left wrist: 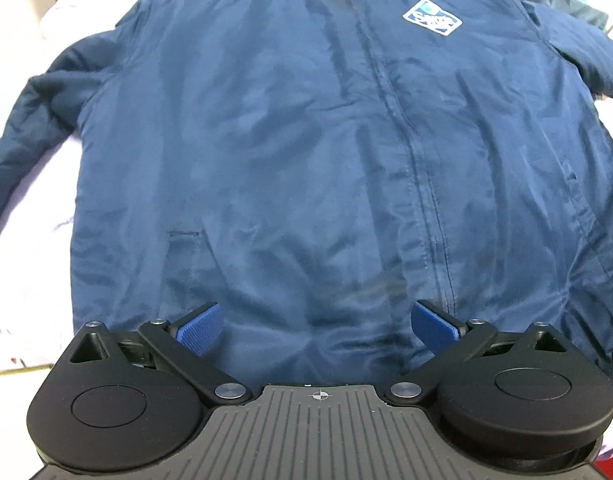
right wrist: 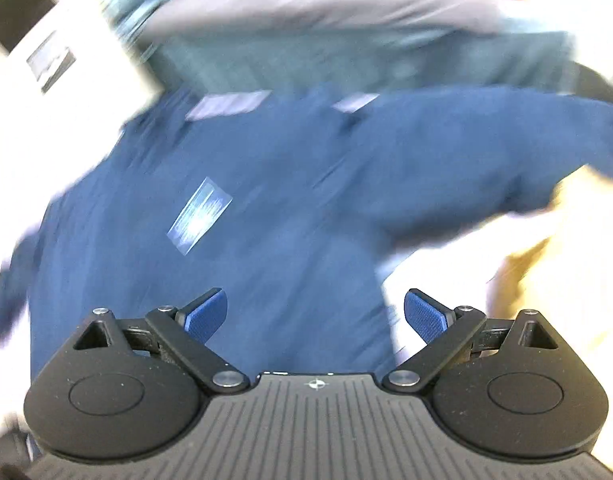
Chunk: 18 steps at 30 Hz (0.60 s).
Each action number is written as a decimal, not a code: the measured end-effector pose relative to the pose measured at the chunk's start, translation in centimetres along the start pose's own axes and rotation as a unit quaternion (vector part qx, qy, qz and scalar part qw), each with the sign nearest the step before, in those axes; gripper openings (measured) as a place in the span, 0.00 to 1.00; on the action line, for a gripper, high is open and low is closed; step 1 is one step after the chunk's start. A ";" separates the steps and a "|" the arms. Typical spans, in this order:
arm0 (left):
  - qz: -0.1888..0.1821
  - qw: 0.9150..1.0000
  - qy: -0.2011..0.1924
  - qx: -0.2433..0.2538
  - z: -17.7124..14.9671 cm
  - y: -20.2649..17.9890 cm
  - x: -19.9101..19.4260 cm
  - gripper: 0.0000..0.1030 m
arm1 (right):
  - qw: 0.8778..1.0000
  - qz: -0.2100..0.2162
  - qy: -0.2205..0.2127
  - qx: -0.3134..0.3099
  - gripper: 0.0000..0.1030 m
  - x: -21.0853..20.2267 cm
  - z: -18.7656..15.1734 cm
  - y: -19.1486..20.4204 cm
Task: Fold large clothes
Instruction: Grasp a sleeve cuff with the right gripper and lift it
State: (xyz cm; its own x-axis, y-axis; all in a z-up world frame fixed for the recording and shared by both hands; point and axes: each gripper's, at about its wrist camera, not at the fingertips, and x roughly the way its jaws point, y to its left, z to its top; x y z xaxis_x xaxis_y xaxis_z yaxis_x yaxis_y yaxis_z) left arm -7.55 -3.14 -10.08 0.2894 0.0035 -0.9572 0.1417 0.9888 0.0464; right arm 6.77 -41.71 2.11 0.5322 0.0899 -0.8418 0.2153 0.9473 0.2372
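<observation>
Two sets of tongs hang above one navy zip-front jacket (left wrist: 306, 140), which lies spread face up and fills most of the left wrist view. Its zipper (left wrist: 406, 140) is closed down the middle, a white and blue chest patch (left wrist: 432, 17) sits near the collar, and a slit pocket (left wrist: 184, 234) shows low on one side. One sleeve (left wrist: 30, 128) stretches out over the pale sheet (left wrist: 34, 272) on which the jacket rests. The left tongs (left wrist: 316, 328) stand wide apart over the hem, blue pads (left wrist: 198, 328) clear of the cloth and holding nothing. The right wrist view is smeared with blur; the right tongs (right wrist: 315, 316) are also spread wide and empty, over the jacket's edge. Beyond the collar lies a heap of grey and teal cloth (right wrist: 326, 28). No container shows in either view.
</observation>
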 end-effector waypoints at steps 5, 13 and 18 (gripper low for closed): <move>0.020 1.000 0.013 -0.012 -0.3 1.0 -0.3 1.00 | 0.985 -0.068 -0.047 0.155 0.93 0.1 7.1 -12.0; 0.040 0.998 0.035 -0.027 -0.5 0.8 0.1 1.00 | 0.899 -0.129 -0.047 0.416 0.82 3.3 7.5 -28.3; 0.048 0.998 0.035 -0.019 -0.4 0.3 0.2 1.00 | 0.872 -0.148 -0.036 0.465 0.78 5.7 5.0 -30.9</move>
State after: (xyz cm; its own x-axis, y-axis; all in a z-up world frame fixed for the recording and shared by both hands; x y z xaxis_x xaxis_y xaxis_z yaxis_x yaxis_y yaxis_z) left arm -7.86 -2.76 -10.35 0.2329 0.1072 -0.9666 0.0798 0.9885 0.1288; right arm 7.26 -72.06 -7.60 0.3842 -0.1674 -0.9079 0.9049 0.2632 0.3344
